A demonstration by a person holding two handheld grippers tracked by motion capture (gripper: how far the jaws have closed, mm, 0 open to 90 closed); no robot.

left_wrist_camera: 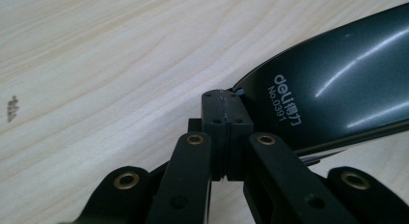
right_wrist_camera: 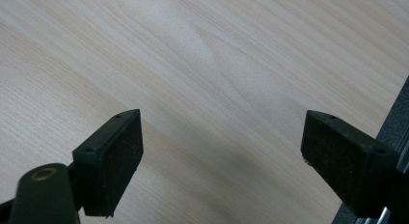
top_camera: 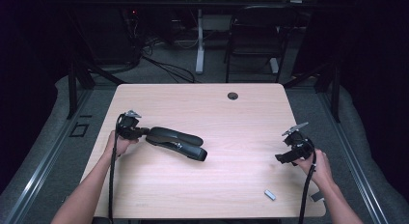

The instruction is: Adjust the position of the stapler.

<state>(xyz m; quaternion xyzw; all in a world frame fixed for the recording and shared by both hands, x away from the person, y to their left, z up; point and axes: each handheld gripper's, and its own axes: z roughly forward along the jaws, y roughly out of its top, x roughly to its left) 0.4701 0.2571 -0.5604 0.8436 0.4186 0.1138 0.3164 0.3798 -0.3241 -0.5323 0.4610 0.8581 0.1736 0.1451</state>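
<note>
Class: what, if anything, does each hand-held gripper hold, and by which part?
The left hand-held gripper is shut at the stapler's narrow end; whether it pinches it cannot be told. The right hand-held gripper is open, holding nothing.

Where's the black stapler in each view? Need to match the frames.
High view: stapler lies left of the table's centre, its left end at the left gripper.
Left gripper view: upper right, its glossy end bearing printed lettering, by the closed jaws.
Right gripper view: not in it; open jaws over bare wood.
Shared landmark: the light woodgrain table.
</note>
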